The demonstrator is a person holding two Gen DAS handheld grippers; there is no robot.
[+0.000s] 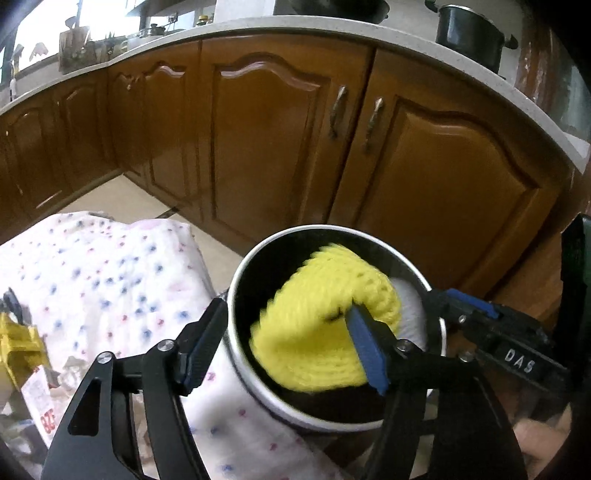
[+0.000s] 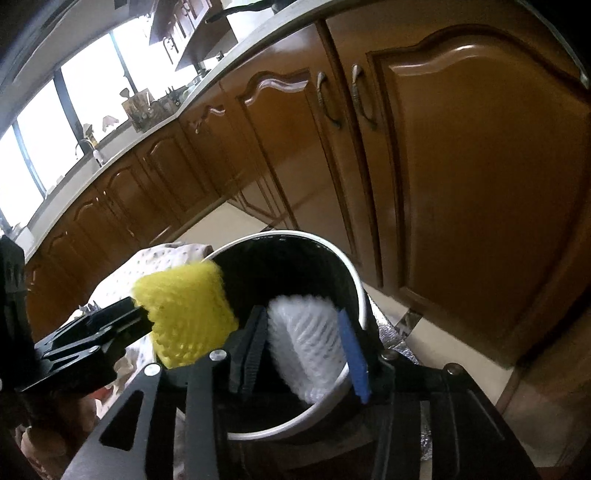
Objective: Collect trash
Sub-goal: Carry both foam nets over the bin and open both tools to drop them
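Note:
A round bin with a white rim (image 1: pixel 314 227) and a black inside stands below both grippers. A yellow foam net (image 1: pixel 314 332), blurred, hangs over the bin's mouth between the wide-apart fingers of my open left gripper (image 1: pixel 286 306); its left finger is outside the rim. In the right wrist view the same yellow foam net (image 2: pixel 184 314) is at the bin's rim (image 2: pixel 280 232). A white foam net (image 2: pixel 306 343) fills the gap between the parted fingers of my right gripper (image 2: pixel 302 312) and leans inside the bin. The white net (image 1: pixel 406 306) also shows behind the yellow one.
A white cloth with blue and red dots (image 1: pixel 110 277) covers a surface left of the bin. Brown cabinet doors (image 1: pixel 277 129) with metal handles (image 1: pixel 338 110) stand close behind. A dark pot (image 1: pixel 469 33) sits on the counter. Yellow packaging (image 1: pixel 18 347) lies at the far left. Pale floor tiles (image 2: pixel 443 343) show beside the bin.

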